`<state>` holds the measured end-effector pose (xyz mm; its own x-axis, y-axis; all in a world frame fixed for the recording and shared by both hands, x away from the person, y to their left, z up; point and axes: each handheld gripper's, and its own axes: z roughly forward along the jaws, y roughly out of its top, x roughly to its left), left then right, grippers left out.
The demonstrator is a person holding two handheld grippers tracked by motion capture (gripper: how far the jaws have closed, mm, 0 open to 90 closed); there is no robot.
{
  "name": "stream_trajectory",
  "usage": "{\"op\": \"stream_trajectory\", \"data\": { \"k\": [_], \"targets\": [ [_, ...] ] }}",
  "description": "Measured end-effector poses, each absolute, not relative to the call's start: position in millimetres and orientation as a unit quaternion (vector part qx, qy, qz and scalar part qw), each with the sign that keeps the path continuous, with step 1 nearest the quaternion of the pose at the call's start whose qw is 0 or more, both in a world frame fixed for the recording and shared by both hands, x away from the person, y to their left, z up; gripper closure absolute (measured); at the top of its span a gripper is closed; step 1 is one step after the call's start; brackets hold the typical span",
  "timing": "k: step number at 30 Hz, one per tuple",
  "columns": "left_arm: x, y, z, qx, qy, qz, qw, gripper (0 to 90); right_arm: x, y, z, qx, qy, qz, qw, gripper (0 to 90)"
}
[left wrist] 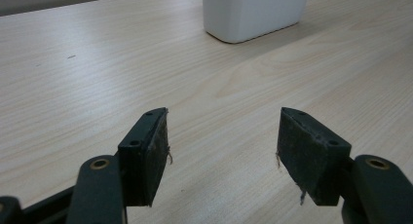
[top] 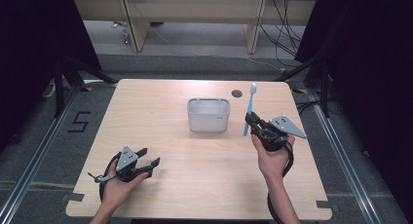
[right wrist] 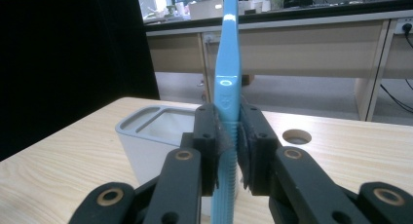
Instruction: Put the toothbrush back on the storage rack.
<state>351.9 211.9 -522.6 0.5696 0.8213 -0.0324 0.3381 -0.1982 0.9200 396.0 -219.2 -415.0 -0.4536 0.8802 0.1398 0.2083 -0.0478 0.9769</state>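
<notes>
A light blue toothbrush (top: 250, 107) stands upright, bristle head up, with my right gripper (top: 249, 119) shut on its handle. In the right gripper view the toothbrush (right wrist: 229, 63) rises between the two pressed pads, my right gripper (right wrist: 229, 146) clamped on its lower handle. A white holder (top: 209, 114) with compartments sits on the table just left of the brush; the holder (right wrist: 156, 136) appears close behind the jaws. My left gripper (top: 149, 157) rests low at the front left, open with nothing between its fingers; my left gripper (left wrist: 223, 151) points toward the white holder (left wrist: 253, 12).
The wooden table (top: 160, 121) has a round cable hole (top: 237, 93) near its far edge, behind the holder. Dark curtains flank both sides. Desk legs and cables stand on the floor beyond the table.
</notes>
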Motion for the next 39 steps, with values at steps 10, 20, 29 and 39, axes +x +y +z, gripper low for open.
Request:
{"op": "stream_trajectory", "data": {
  "k": [10,20,29,39],
  "targets": [
    [352,212,-523,0.735,0.394,0.244,0.495,35.5,401,-218,-412,0.431,0.625,0.584,0.290,79.3],
    [352,211,-523,0.735,0.395,0.244,0.494,35.6,404,-216,-409,0.439,0.623,0.579,0.289,79.3],
    [352,211,-523,0.735,0.395,0.243,0.495,35.6,410,-213,-405,0.433,0.622,0.583,0.293,79.3],
    [352,211,-523,0.735,0.395,0.243,0.494,35.7,414,-212,-404,0.432,0.622,0.580,0.299,79.3]
  ]
}}
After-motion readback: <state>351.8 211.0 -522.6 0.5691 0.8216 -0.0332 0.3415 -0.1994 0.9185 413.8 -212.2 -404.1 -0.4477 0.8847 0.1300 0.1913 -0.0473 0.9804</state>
